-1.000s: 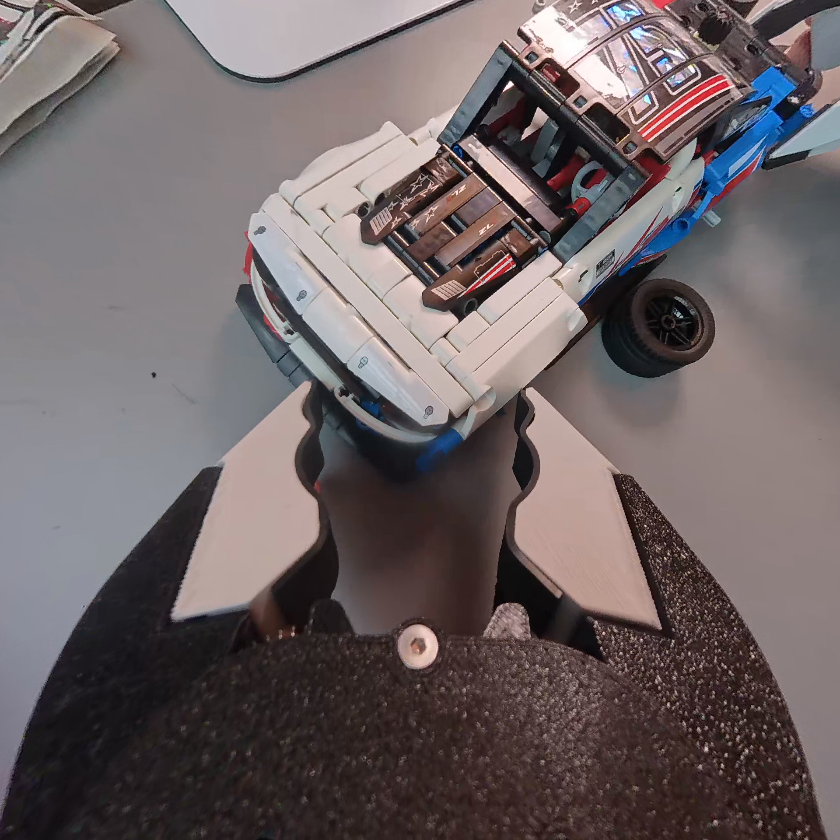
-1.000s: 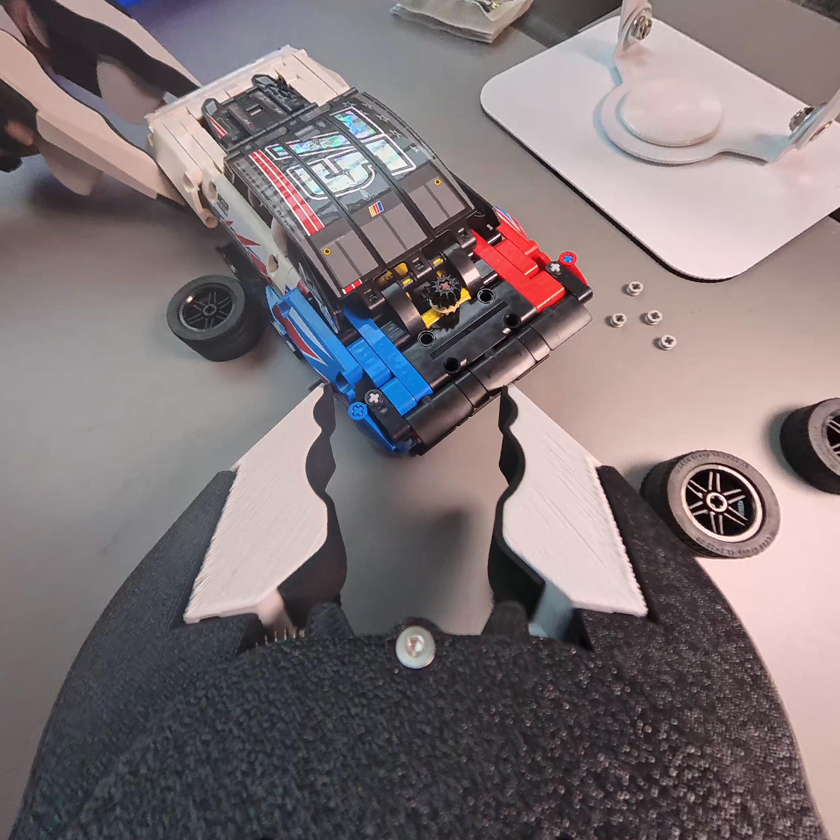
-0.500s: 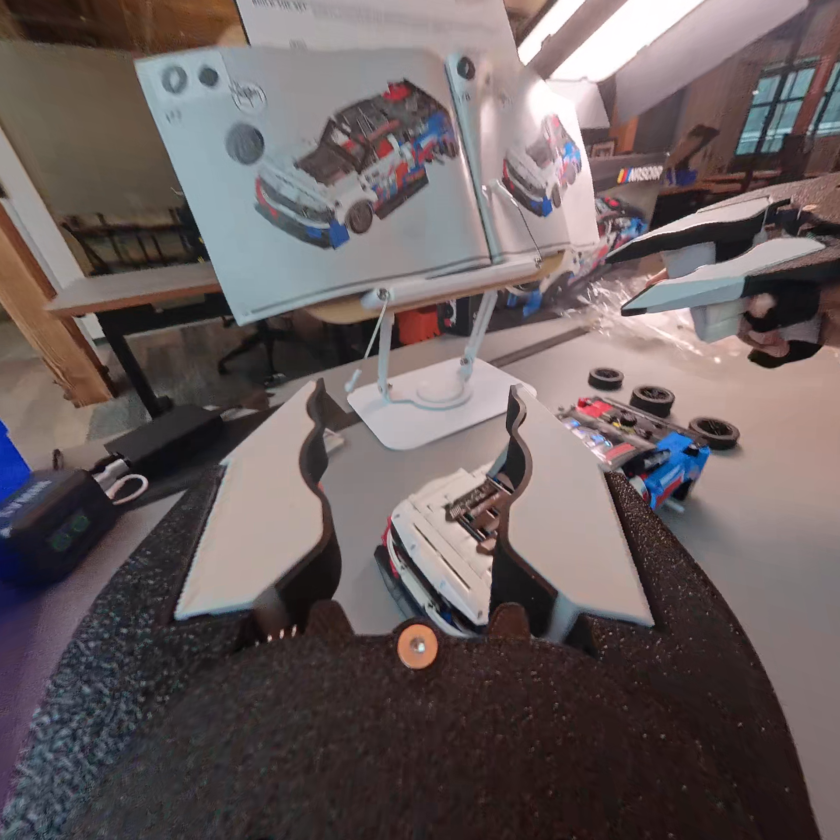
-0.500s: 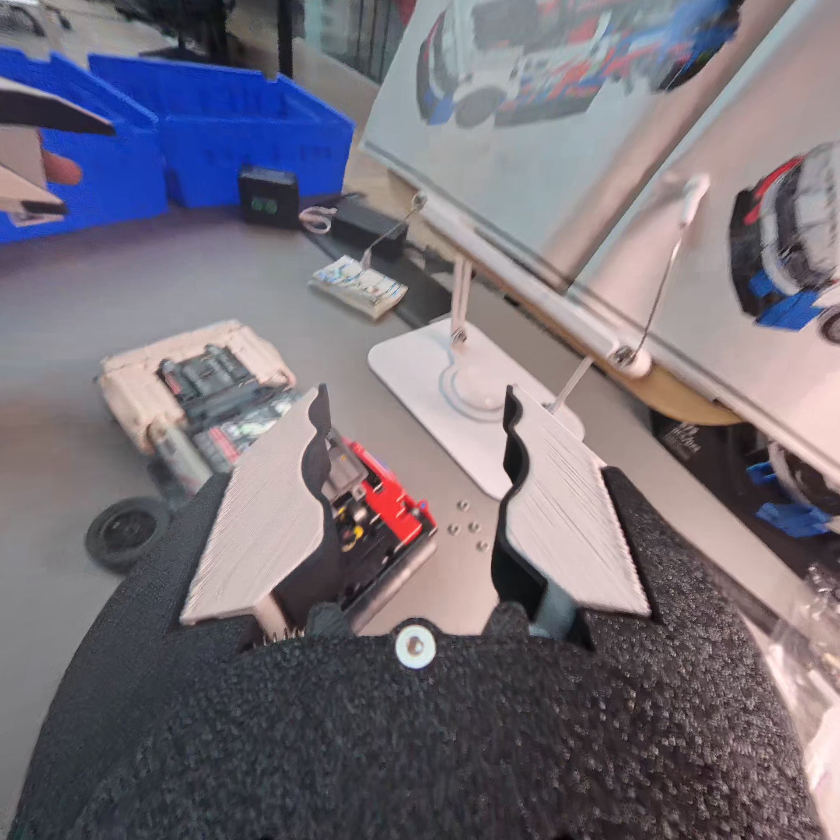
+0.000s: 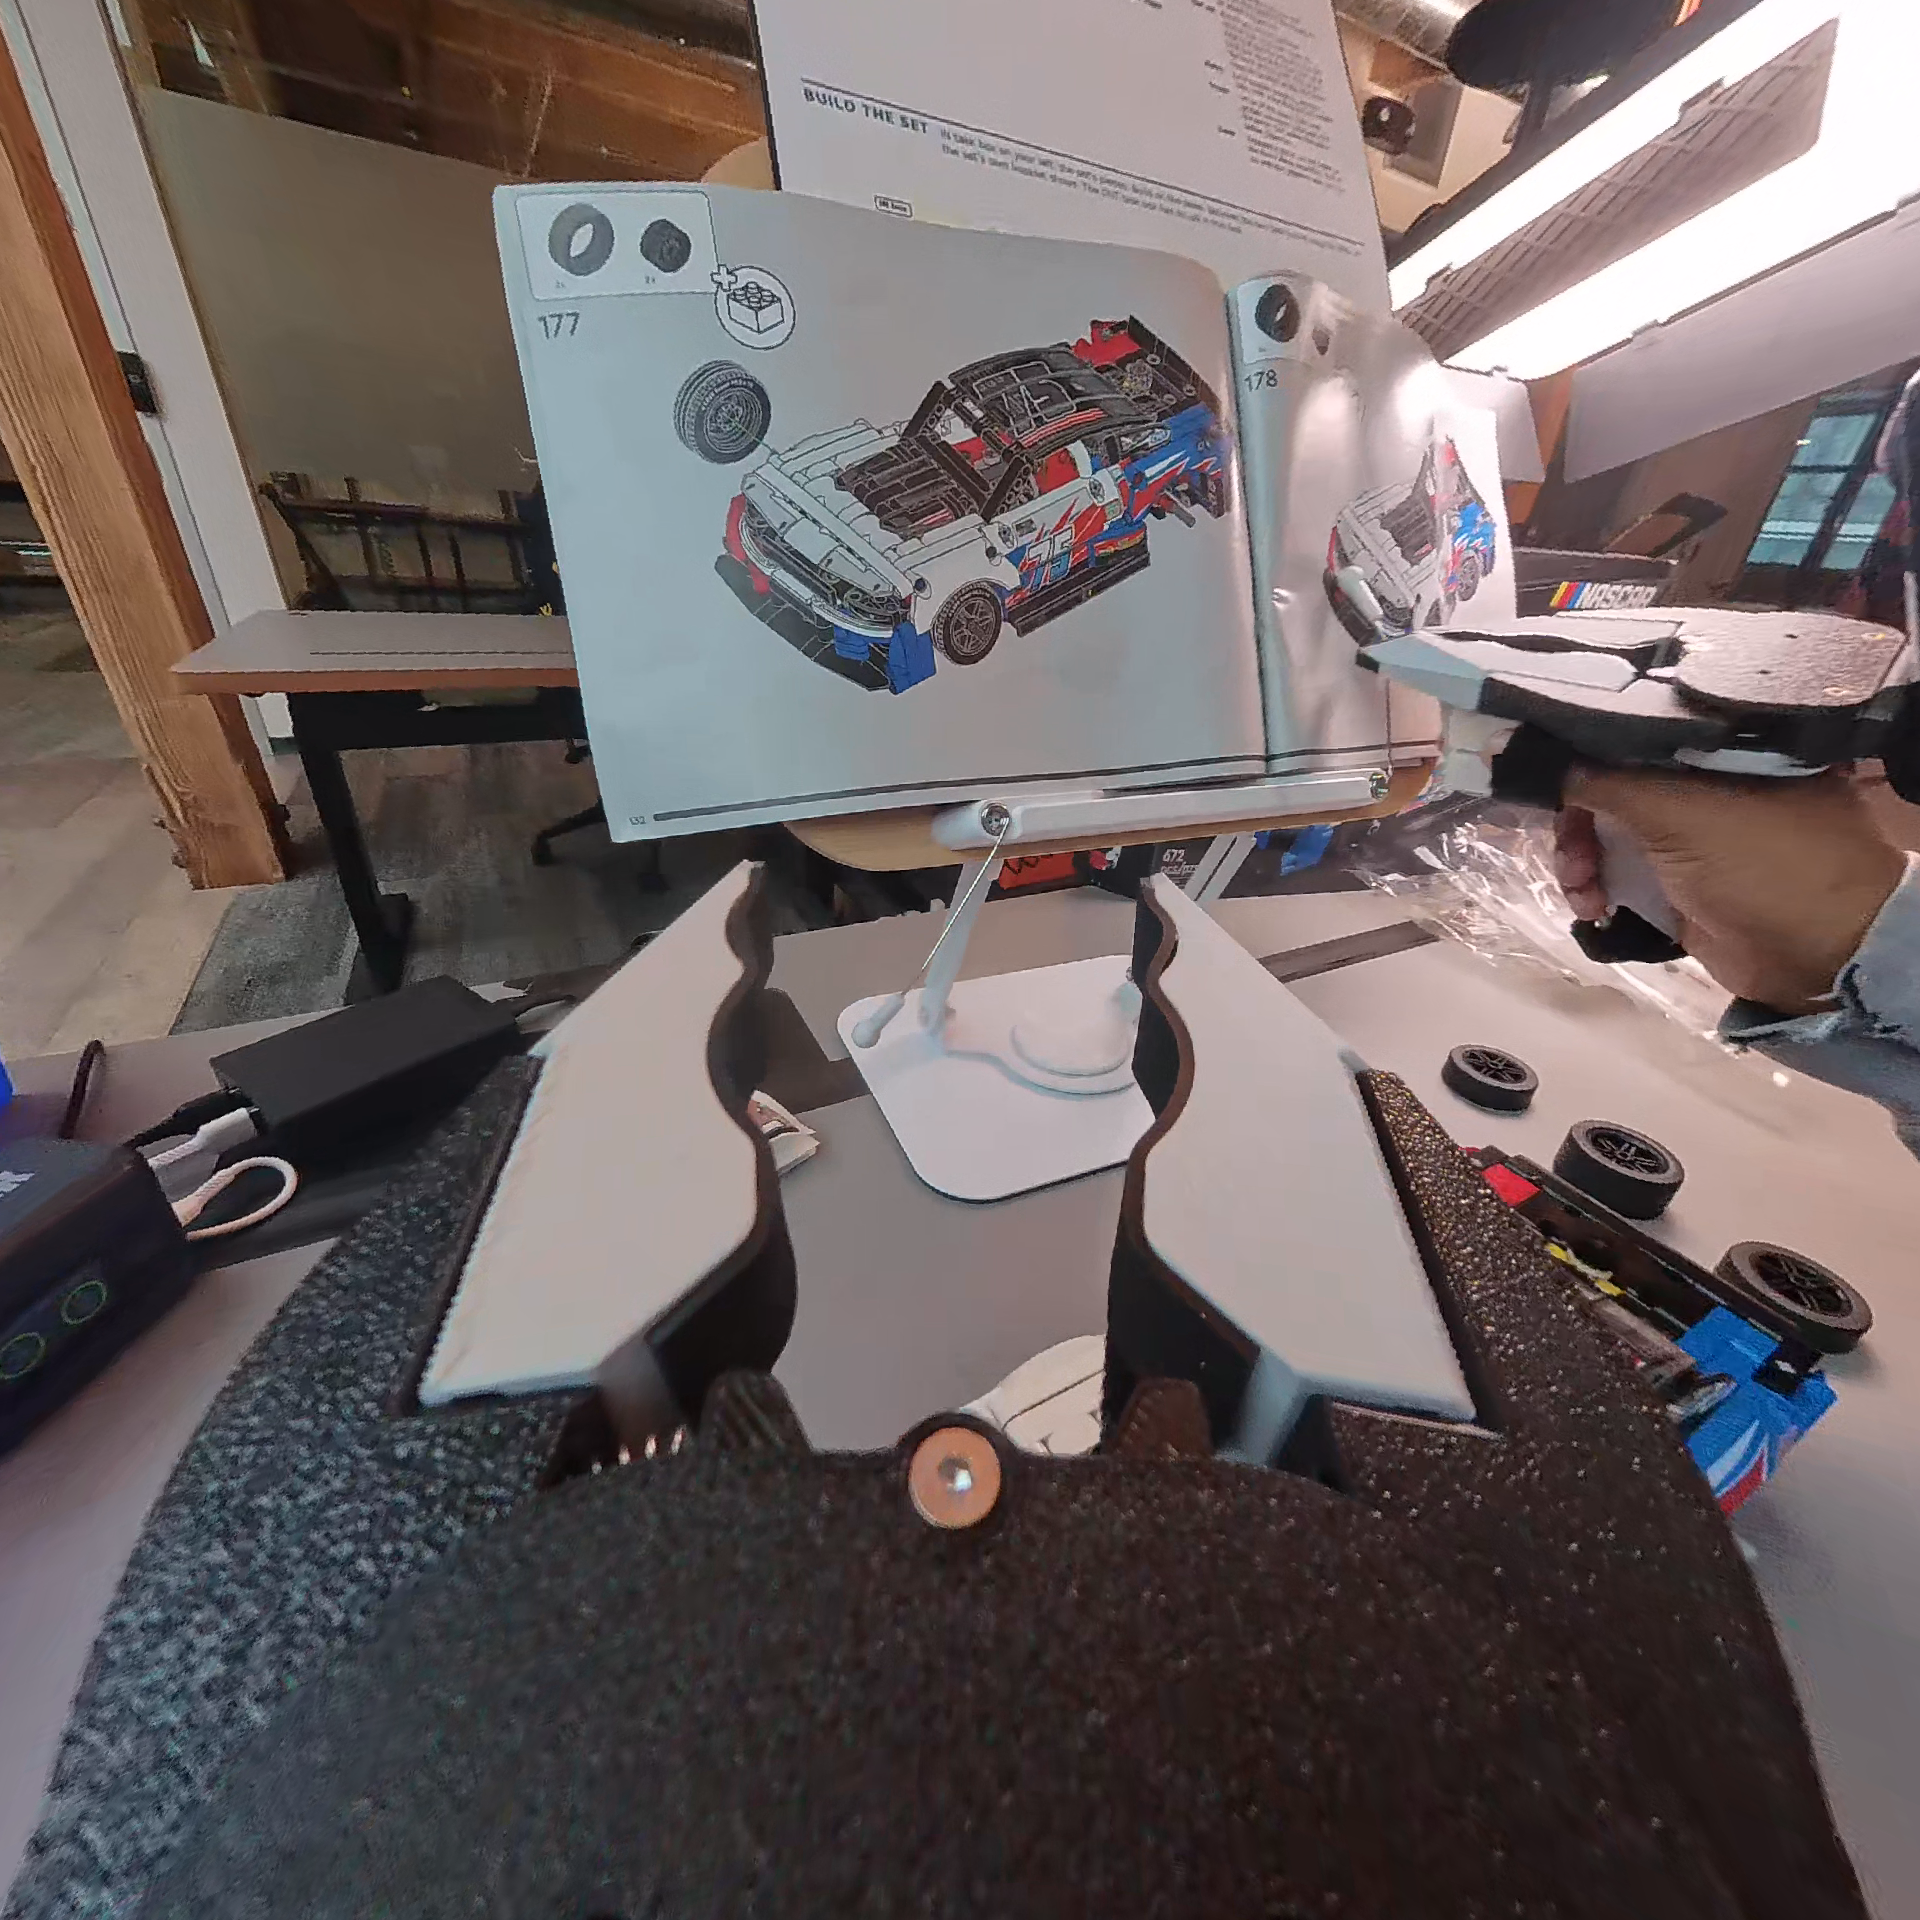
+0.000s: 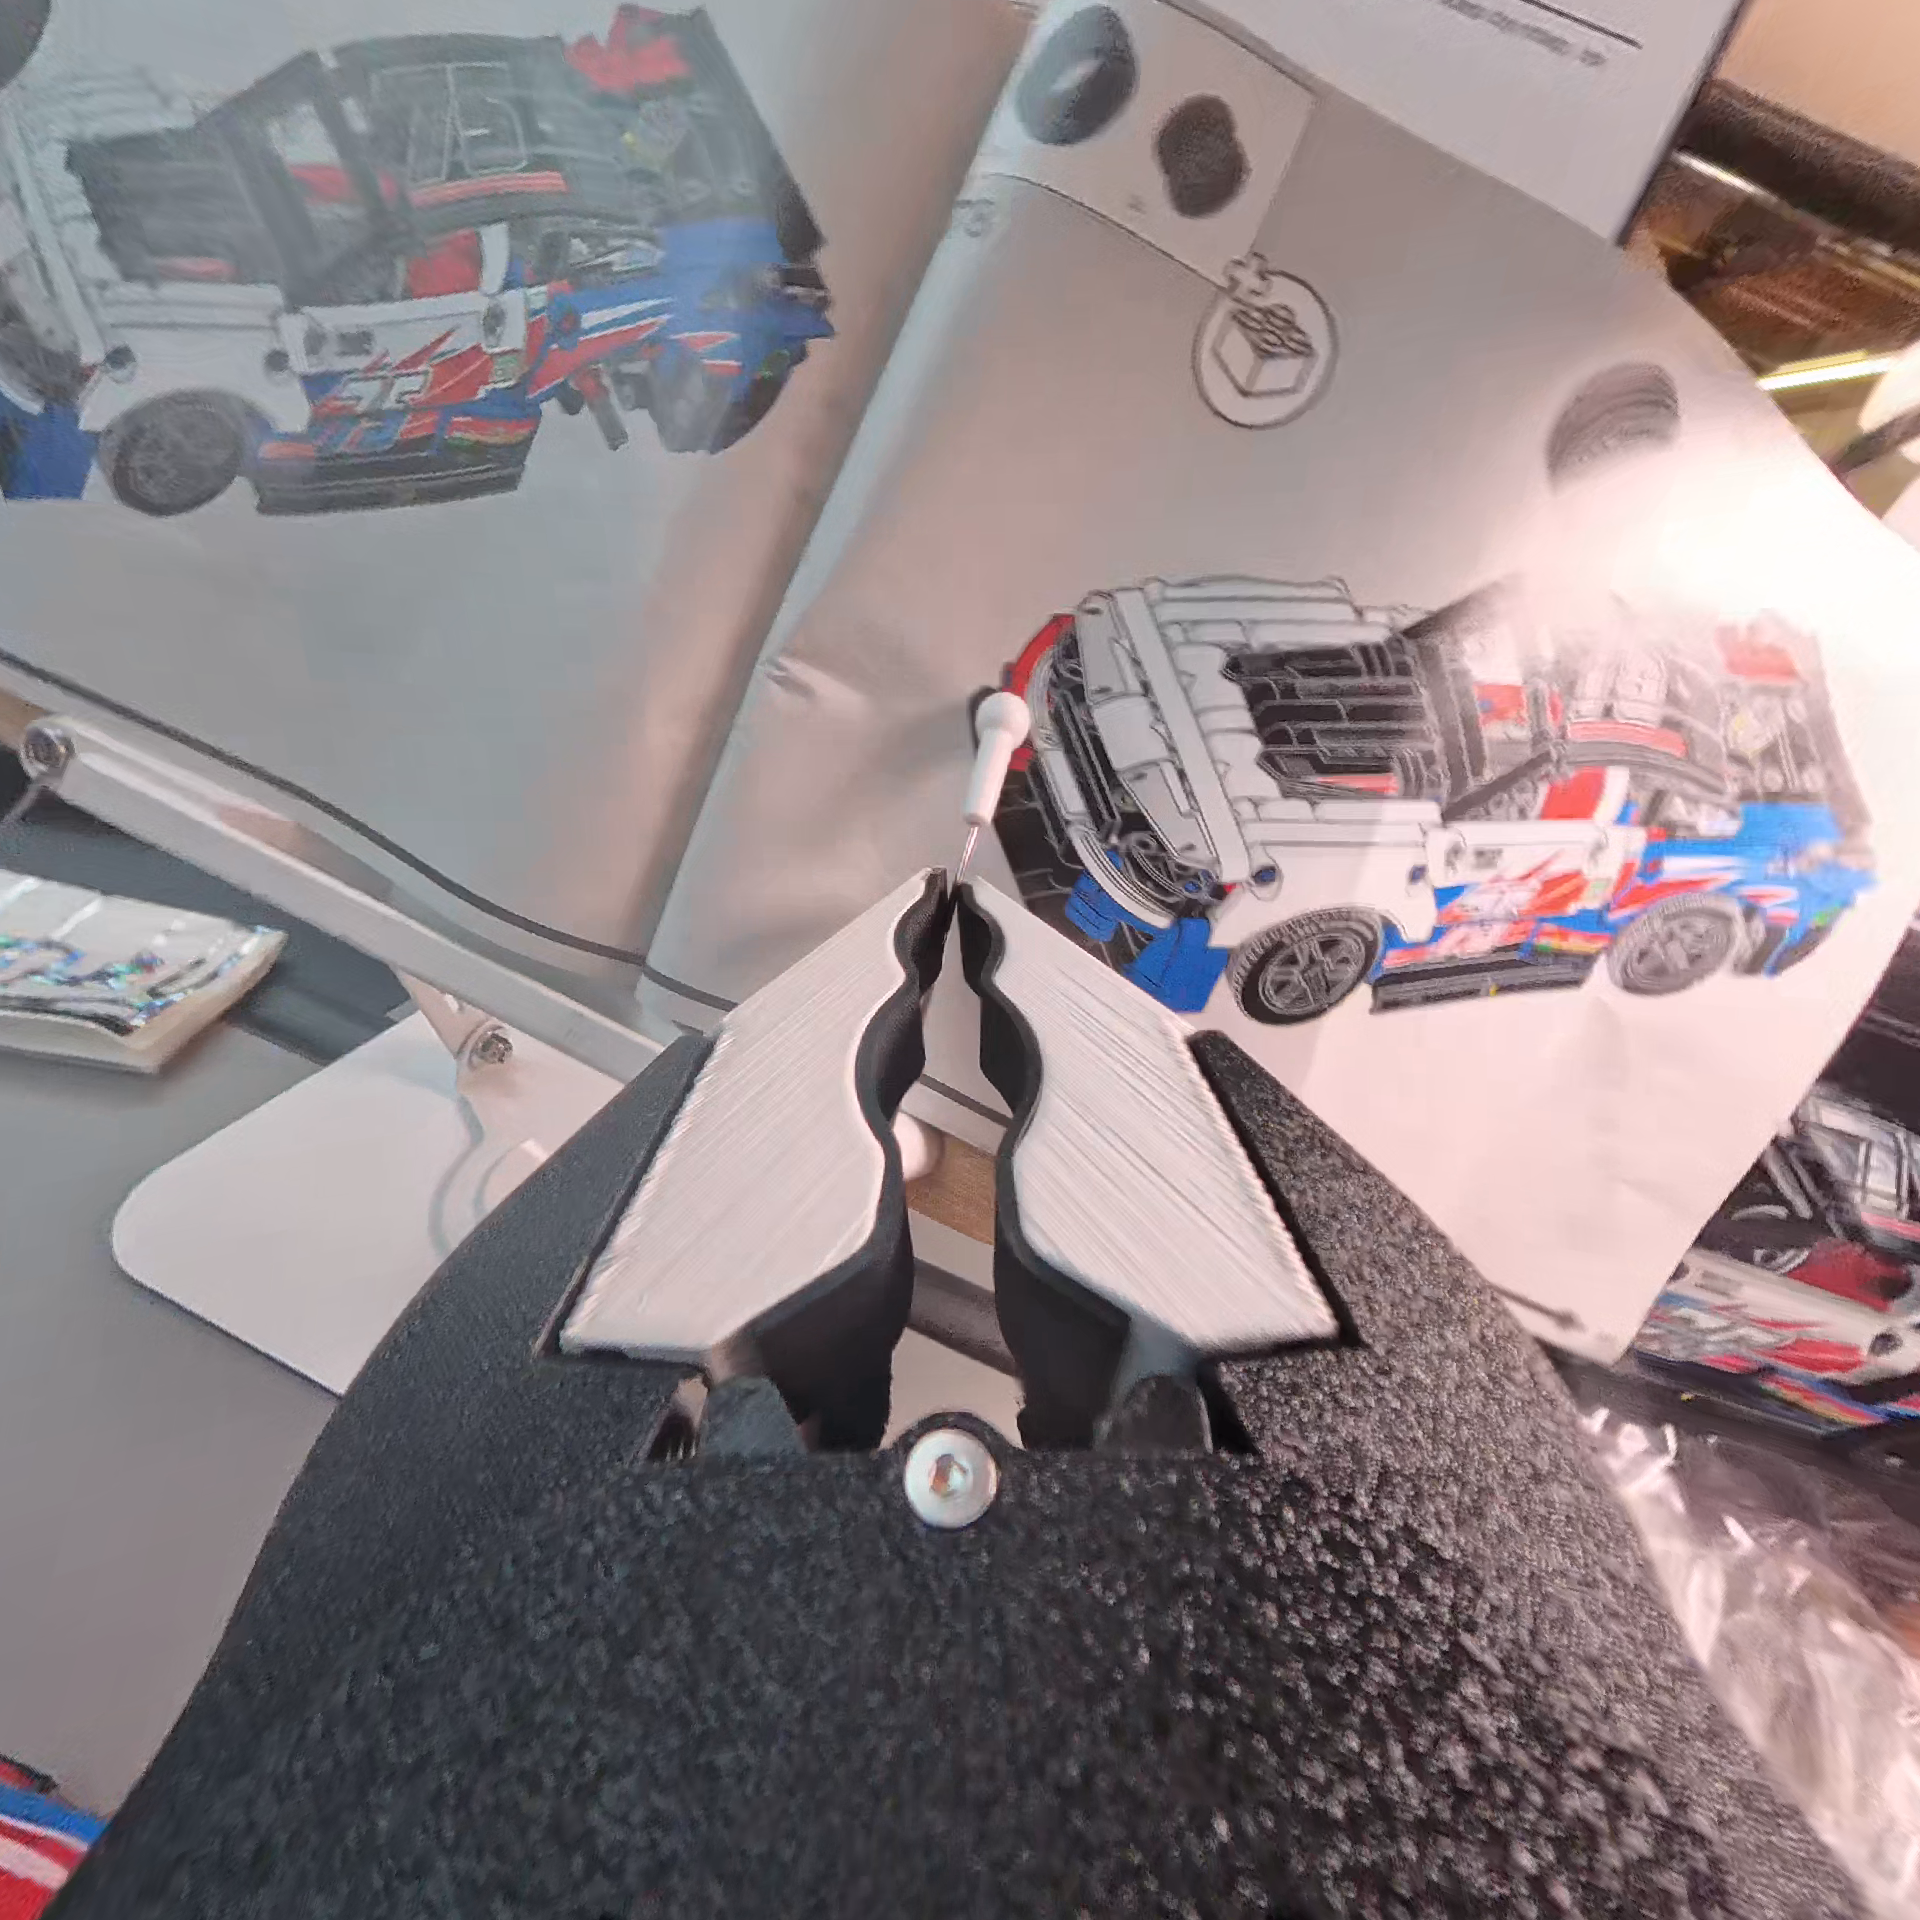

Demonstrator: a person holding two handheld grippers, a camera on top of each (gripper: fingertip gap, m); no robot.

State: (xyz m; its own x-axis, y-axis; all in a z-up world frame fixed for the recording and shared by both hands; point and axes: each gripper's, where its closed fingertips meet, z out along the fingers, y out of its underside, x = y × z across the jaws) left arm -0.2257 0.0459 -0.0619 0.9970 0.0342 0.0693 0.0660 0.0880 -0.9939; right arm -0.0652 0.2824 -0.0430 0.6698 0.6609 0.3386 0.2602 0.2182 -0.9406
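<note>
Up front: left claw [image 5: 945, 904] spread wide and empty, right claw [image 6: 948, 888] clenched at the open grey instruction booklet [image 5: 883, 520].

Right fingertips meet on what looks like the thin white-tipped wire page clip [image 6: 992, 748] of the white booklet stand [image 5: 997, 1122]; motion blur, so not certain. Left claw hovers over the grey tabletop [image 5: 1351, 997], white nose of the white-blue-red brick race car [image 5: 1756, 1382] just showing under it. Car's long axis runs rightward, tail to the right edge. Three loose black wheels [image 5: 1616, 1164] lie beside it, unmounted.
</note>
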